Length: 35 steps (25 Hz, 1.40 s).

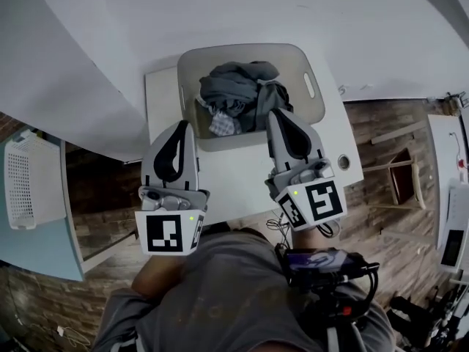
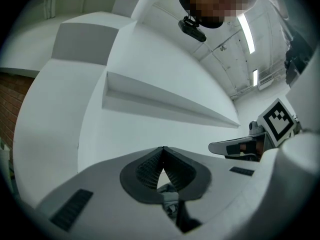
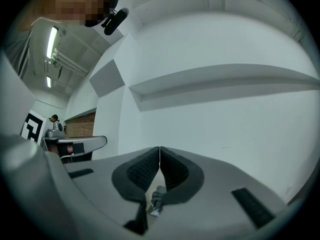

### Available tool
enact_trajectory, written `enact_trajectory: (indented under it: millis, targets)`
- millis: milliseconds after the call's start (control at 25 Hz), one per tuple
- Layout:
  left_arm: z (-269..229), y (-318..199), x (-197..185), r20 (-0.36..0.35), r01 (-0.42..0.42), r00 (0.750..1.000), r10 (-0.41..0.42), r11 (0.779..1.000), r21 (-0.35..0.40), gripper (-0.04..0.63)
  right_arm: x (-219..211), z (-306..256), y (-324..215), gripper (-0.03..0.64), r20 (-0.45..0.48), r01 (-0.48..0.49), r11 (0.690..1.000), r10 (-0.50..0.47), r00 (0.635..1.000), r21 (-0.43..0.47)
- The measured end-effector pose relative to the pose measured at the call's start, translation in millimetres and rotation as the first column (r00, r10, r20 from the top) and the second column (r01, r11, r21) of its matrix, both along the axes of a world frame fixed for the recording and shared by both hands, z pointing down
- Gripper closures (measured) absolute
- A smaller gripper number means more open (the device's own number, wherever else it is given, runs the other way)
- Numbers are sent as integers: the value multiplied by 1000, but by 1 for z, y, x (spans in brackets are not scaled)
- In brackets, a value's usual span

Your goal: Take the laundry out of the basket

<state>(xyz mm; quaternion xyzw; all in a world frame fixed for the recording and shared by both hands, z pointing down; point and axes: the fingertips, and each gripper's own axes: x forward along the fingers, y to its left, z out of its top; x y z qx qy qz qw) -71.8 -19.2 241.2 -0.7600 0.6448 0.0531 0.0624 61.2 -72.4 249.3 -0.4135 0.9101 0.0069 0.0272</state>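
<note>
**Approach Geometry: Laundry Ahead of Both Grippers**

The grey laundry lies heaped in the basket on the white desk, ahead of both grippers. The right gripper appears nearer, its tip overlapping the basket's near rim. The left gripper sits off the near-left corner. Both sets of jaws are closed together and empty (each camera faces only wall and ceiling). The heap shows no clear long axis.

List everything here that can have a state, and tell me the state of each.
left gripper: shut, nothing between its fingers.
right gripper: shut, nothing between its fingers.
basket: upright on the white table, holding laundry.
laundry: heaped in the basket, not gripped by either gripper.
</note>
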Motion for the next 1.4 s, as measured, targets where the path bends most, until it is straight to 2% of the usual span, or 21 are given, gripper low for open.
enact_trajectory:
  millis: [400,640,880,1040,1160,1200,1320,1400]
  targets:
    - [-13,-35,-13,-6,61,998,-60,998,28,588,-9,-28,-49,607,-33,57,997,-55,998,46]
    - [-9,-57,-25,-10,105,994,-105,994,7,588,-17,-19,-83,609,-63,86,996,-83,994,31]
    - [-3,-74,-45,-41,146,988,-147,989,-25,588,-39,14,-110,607,-148,138,990,-140,979,-18]
    - [6,-83,-63,-80,168,982,-173,984,-57,588,-62,43,-118,603,-186,219,968,-238,953,-118]
    - [15,-93,-77,-112,178,976,-185,981,-74,588,-76,53,-130,562,-188,267,947,-299,936,-179]
    - [17,-96,-81,-120,183,974,-191,980,-79,588,-81,56,-134,517,-217,276,944,-311,925,-179]
    - [25,-105,-92,-129,200,969,-211,976,-92,588,-93,72,-142,486,-329,302,937,-345,879,-176]
    - [31,-111,-100,-142,204,966,-218,973,-105,588,-102,91,-143,437,-381,327,919,-389,839,-218]
